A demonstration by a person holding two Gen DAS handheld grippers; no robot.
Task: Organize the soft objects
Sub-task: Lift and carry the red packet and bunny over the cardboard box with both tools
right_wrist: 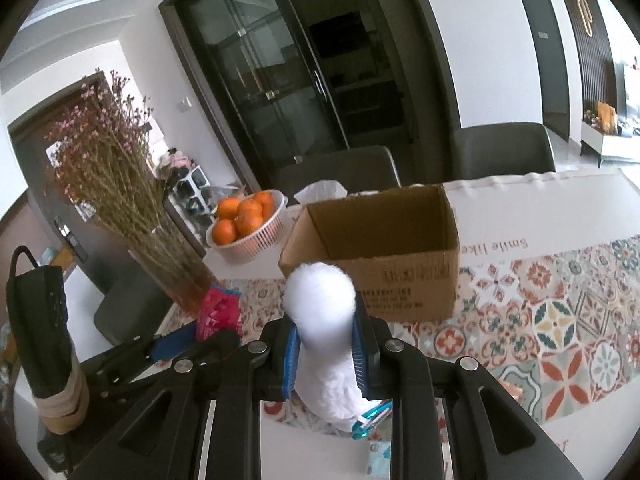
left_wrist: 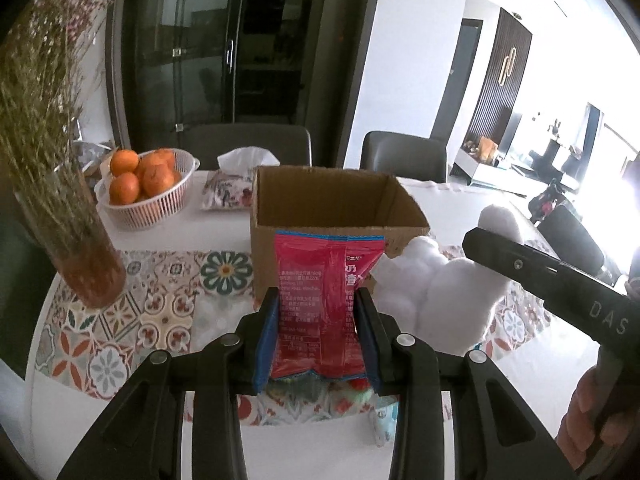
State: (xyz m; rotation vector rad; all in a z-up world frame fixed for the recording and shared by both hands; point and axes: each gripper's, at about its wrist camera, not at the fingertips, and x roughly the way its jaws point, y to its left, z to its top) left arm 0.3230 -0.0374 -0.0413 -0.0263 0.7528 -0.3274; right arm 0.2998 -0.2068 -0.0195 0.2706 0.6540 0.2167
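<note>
Cardboard box (left_wrist: 340, 216) sits open just ahead of both jaws, left pinching an upright red snack packet (left_wrist: 326, 304), right pinching a white plush toy (right_wrist: 324, 320).

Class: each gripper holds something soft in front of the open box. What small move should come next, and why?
Probably carry both forward over the cardboard box. The left gripper clamps the red snack packet, the right gripper the white plush toy; the box stands open just ahead.

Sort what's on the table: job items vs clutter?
Job:
red snack packet, in left gripper
white plush toy, in right gripper
cardboard box, open

Clutter:
basket of oranges
tissue pack
vase of dried flowers
</note>
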